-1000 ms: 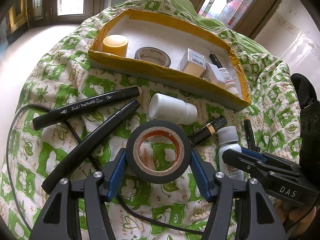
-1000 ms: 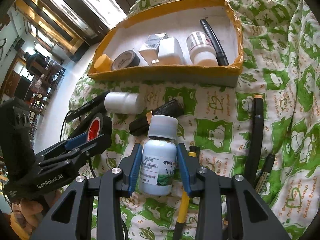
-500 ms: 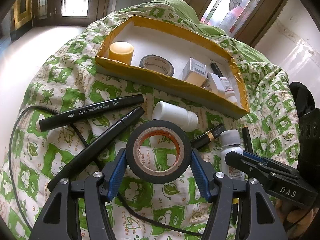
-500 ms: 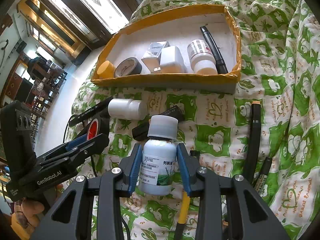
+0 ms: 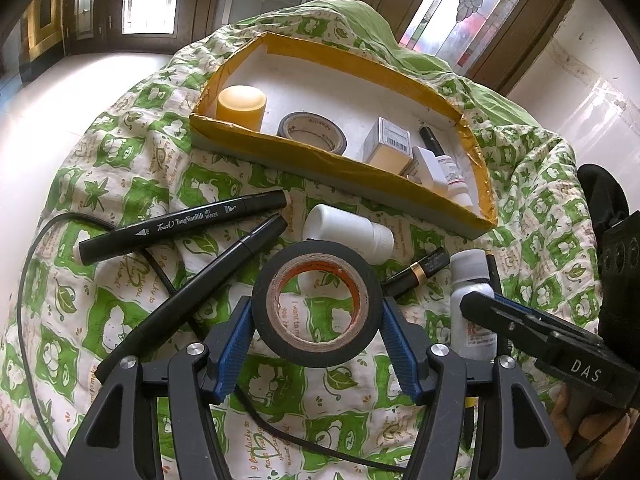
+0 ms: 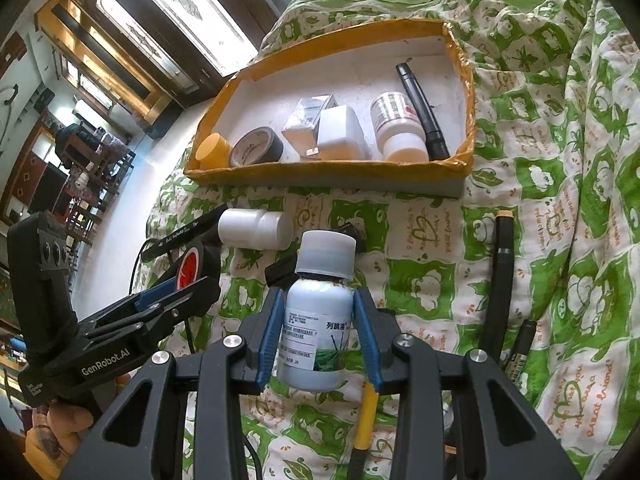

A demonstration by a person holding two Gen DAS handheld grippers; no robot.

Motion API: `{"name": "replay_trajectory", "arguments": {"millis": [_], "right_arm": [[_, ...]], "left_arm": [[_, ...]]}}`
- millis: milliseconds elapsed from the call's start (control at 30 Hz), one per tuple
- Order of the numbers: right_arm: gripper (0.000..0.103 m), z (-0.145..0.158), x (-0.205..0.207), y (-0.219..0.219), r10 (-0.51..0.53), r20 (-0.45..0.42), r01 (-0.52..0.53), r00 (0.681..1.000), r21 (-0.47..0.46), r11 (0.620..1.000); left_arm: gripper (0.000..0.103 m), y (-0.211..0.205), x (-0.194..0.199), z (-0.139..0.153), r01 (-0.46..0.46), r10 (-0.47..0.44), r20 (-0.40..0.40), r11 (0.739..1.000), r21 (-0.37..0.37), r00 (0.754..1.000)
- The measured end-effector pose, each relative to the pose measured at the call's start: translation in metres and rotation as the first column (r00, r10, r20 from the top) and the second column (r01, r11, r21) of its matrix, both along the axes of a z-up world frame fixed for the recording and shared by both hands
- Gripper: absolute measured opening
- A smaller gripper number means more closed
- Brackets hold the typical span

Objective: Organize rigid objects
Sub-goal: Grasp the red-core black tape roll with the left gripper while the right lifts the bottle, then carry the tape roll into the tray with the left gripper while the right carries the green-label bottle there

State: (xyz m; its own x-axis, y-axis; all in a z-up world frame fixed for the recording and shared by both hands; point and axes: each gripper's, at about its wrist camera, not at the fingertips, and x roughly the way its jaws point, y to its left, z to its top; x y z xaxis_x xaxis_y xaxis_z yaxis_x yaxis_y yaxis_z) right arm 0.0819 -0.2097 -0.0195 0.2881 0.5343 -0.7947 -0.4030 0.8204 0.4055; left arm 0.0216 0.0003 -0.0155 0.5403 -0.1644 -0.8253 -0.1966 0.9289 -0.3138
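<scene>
Fingers [image 6: 362, 332] clamp bottle [image 6: 318, 332] — upright, cap up

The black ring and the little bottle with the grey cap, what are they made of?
The black ring looks like a roll of smooth plastic tape wound on a brownish cardboard-looking core. The little bottle seems to be pale, slightly shiny plastic with a printed paper-like label and a ribbed grey cap.

My left claw [image 5: 318, 320] grips a black tape roll [image 5: 318, 304] above the green-patterned cloth [image 5: 120, 168]; two black markers [image 5: 184, 226] lie left, the yellow-rimmed tray [image 5: 332, 160] beyond.
</scene>
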Motion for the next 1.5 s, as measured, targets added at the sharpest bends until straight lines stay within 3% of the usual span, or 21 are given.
{"name": "replay_trajectory", "arguments": {"millis": [300, 467, 733, 933, 1067, 1233, 1500], "right_arm": [[0.035, 0.016, 0.007, -0.012, -0.036, 0.039, 0.034, 0.999, 0.033, 0.999], [0.035, 0.023, 0.015, -0.016, -0.052, 0.045, 0.05, 0.998, 0.048, 0.998], [0.035, 0.049, 0.042, -0.031, -0.096, 0.099, 0.088, 0.99, 0.078, 0.993], [0.035, 0.058, 0.077, -0.042, -0.142, 0.087, 0.134, 0.986, 0.094, 0.987], [0.035, 0.057, 0.1, -0.036, -0.15, 0.074, 0.143, 0.986, 0.09, 0.986], [0.035, 0.051, 0.125, -0.021, -0.147, 0.052, 0.142, 0.988, 0.089, 0.986], [0.035, 0.042, 0.157, 0.015, -0.118, 0.06, 0.115, 0.991, 0.055, 0.992]], "left_arm": [[0.066, -0.001, 0.002, 0.006, 0.009, -0.009, 0.012, 1.0, -0.008, 1.0], [0.066, -0.009, 0.014, 0.015, 0.043, -0.044, 0.025, 0.999, 0.032, 0.999], [0.066, -0.011, 0.05, 0.037, 0.064, -0.067, 0.067, 0.997, 0.053, 0.995], [0.066, -0.006, 0.084, 0.05, 0.068, -0.074, 0.085, 0.994, 0.08, 0.994], [0.066, 0.001, 0.109, 0.051, 0.049, -0.056, 0.08, 0.995, 0.087, 0.995], [0.066, 0.018, 0.139, 0.047, -0.001, -0.001, 0.067, 0.999, 0.034, 0.998], [0.066, 0.025, 0.173, 0.033, -0.028, 0.024, 0.045, 0.996, 0.088, 0.999]]}}
